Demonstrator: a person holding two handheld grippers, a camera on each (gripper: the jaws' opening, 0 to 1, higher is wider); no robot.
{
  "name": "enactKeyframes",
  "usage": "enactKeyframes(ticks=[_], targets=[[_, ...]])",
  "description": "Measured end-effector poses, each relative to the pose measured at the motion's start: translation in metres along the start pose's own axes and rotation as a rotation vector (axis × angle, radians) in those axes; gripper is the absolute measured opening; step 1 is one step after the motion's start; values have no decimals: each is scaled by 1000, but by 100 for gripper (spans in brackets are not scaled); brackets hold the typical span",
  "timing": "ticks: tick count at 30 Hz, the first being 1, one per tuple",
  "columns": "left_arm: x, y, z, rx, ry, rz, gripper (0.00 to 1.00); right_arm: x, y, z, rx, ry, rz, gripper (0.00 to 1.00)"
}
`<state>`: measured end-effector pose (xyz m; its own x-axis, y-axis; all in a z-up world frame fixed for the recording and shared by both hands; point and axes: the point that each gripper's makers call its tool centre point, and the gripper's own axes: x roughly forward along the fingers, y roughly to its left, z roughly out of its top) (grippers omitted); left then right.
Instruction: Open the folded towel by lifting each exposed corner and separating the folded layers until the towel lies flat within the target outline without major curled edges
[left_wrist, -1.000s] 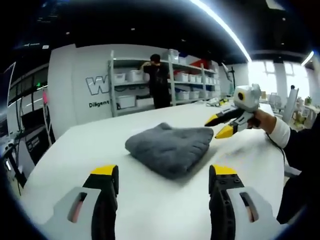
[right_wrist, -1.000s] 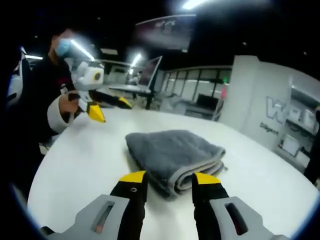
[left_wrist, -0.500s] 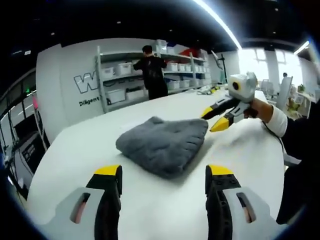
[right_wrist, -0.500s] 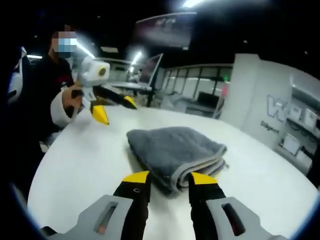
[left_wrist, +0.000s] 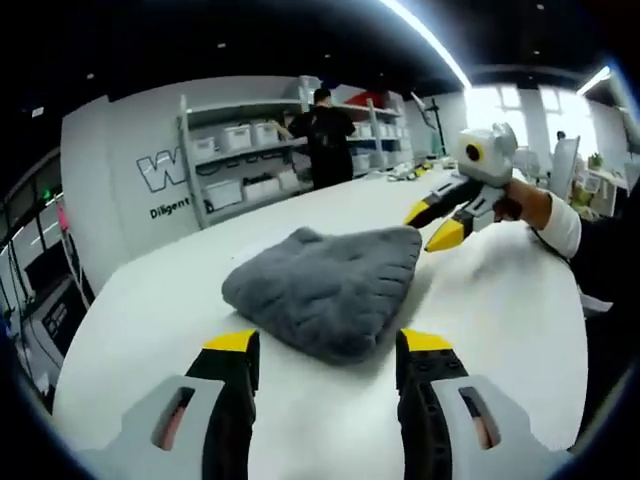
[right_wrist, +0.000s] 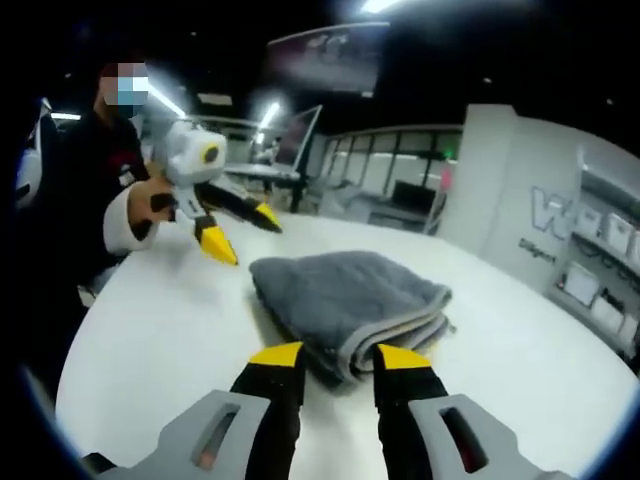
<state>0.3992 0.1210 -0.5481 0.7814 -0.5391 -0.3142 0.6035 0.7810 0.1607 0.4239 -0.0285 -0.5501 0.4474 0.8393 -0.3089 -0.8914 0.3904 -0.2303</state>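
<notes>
My folded grey towel (left_wrist: 327, 285) lies on the white bench (left_wrist: 500, 300), its layered edge facing my right tool (right_wrist: 337, 357), whose jaws stand apart either side of that edge without closing on it. My left tool (left_wrist: 327, 342) is open too, jaws parted just short of the towel's near side. In the right gripper view, the left tool (right_wrist: 244, 232) hangs above the bench by the towel's far corner.

The white wall (left_wrist: 120, 160) bears a large "W" (cut off by shelving) above smaller "Diligent".
</notes>
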Motion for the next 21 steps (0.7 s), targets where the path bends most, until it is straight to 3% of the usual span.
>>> enactKeyframes(ticks=[6,11,21], targets=[[6,-1,-4,16,16,-22,53,1,3,-1,-1,5,1,23],[11,-5,-10,14,19,-46,45,1,4,-1,-1,9,1,22],[20,-2,-10,30,-18,-63,35,1,5,-6,6,26,-7,16]])
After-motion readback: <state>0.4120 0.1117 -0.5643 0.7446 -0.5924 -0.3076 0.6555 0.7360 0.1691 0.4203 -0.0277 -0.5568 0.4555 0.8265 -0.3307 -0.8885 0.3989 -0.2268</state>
